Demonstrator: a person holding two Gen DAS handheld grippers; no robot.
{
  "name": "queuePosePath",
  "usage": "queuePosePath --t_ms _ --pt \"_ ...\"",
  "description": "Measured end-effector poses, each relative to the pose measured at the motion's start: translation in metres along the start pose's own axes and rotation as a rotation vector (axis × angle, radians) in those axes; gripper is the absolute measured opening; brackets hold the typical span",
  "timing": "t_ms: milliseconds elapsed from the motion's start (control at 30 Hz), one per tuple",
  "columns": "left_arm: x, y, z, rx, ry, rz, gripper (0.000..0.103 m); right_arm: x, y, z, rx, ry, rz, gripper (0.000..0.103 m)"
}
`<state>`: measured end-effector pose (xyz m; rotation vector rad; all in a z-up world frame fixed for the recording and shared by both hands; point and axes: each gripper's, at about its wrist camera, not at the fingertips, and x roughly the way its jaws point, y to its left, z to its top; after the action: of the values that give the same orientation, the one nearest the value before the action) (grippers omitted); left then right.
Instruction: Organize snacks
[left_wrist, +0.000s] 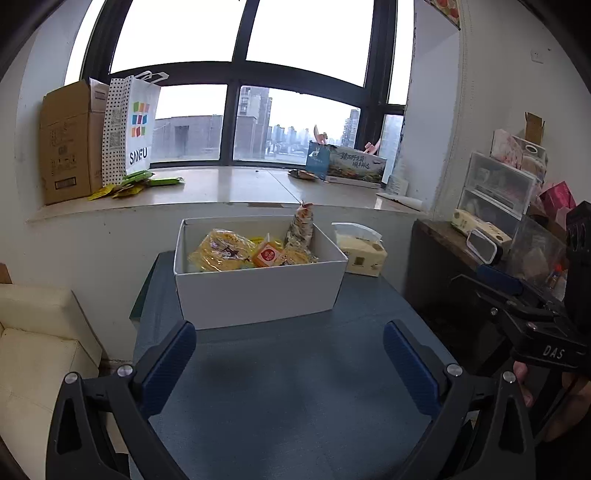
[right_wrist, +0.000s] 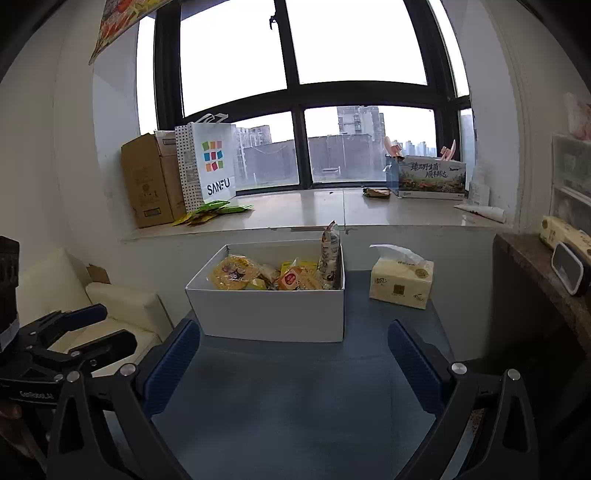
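The snacks (left_wrist: 255, 251) lie heaped in the white box (left_wrist: 258, 291) on the blue table (left_wrist: 295, 387), one tall packet (left_wrist: 301, 227) leaning upright in the far right corner, probably because it is too long to lie flat. The box sits just beyond both tools, centred ahead of them. The left gripper (left_wrist: 290, 363) and right gripper (right_wrist: 295, 363) hover over the bare near tabletop, jaws spread wide and grasping nothing, likely between picks. A tissue pack (right_wrist: 400, 282) stands right of the box
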<state>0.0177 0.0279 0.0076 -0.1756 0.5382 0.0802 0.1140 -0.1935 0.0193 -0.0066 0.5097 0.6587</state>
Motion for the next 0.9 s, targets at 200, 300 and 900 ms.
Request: queuePosePath --t_ms 200,300,900 --pt "-0.0044 -0.0091 0.0028 0.033 -0.009 -0.001 0.103 -0.0050 -0.0010 -0.0001 0.008 -0.010 -0.017 0.103" --pt "-0.0026 -0.0087 0.0030 0.033 -0.002 0.008 0.103 -0.0034 -0.0024 -0.0002 0.014 -0.003 -0.015 0.103" --pt "-0.0027 -0.0083 0.0039 0.045 0.008 -0.006 0.103 -0.0025 -0.0010 -0.0021 0.008 0.010 -0.024 0.103"
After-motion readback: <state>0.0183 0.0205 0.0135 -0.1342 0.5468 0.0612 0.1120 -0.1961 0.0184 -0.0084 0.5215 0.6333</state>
